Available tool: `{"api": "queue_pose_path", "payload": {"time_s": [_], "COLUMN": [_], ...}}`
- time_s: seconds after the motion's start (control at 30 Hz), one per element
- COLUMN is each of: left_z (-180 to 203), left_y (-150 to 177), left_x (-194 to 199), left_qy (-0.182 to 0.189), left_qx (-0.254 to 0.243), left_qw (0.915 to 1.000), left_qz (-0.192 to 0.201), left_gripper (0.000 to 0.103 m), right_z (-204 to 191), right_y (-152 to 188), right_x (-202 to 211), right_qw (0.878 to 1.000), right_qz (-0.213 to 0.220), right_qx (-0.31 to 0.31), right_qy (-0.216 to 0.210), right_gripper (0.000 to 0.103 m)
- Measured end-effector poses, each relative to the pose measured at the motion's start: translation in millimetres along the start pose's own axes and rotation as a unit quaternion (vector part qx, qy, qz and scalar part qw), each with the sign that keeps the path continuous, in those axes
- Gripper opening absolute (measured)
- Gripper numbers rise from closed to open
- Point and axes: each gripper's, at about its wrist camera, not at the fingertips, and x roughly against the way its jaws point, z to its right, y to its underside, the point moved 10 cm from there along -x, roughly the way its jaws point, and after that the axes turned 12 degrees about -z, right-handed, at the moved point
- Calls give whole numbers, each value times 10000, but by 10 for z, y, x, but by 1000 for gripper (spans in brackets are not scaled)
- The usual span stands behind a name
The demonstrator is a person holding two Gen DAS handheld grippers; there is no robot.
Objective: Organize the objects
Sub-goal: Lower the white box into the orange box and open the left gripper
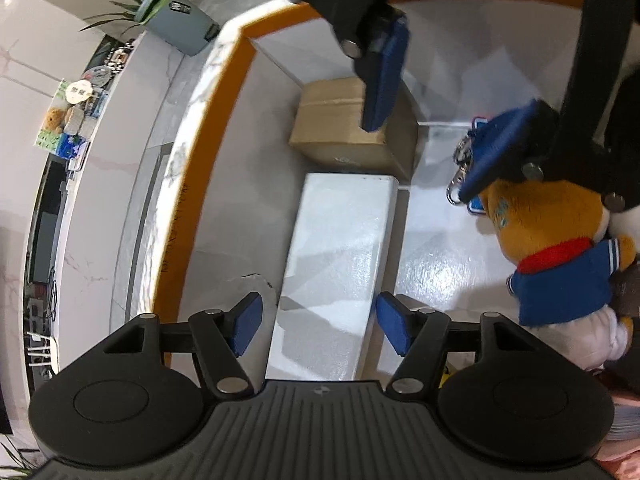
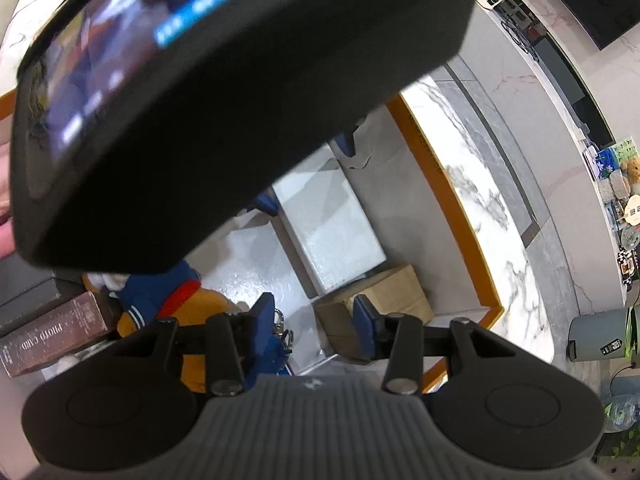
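Observation:
My left gripper [image 1: 320,326] is open and empty, its pads either side of the near end of a long white box [image 1: 340,248] lying in a white tray with an orange rim [image 1: 208,140]. A brown cardboard box [image 1: 340,124] lies beyond it. A plush bear in a blue shirt [image 1: 560,256] with a metal key clip [image 1: 460,168] lies to the right. My right gripper [image 1: 424,140] hangs open above the cardboard box and the clip. In the right wrist view my right gripper [image 2: 316,322] is open, above the cardboard box [image 2: 396,292] and the bear [image 2: 168,300].
The left gripper's body with its phone screen [image 2: 200,80] blocks the upper right wrist view. A brown photo-card box [image 2: 56,336] lies beside the bear. A marble tabletop [image 2: 480,208] surrounds the tray. A grey bin [image 1: 180,20] and plants stand on the floor.

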Motion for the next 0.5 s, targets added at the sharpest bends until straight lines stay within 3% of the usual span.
{"api": "queue_pose_path", "payload": {"time_s": [0.23, 0.5], "left_z": [-42, -56], "left_y": [97, 156], "left_x": [65, 37], "left_qy": [141, 151], "left_qx": [84, 149], "left_qw": [9999, 9996], "left_qz": [27, -164], "left_gripper": [75, 78], "right_z": [-101, -199], "right_y": [36, -41], "right_x": [53, 23], "right_qw": [9998, 9996], "right_qz": [46, 139], "right_qx": [-188, -238], "right_qy": [-45, 72], "right_gripper": [52, 50]}}
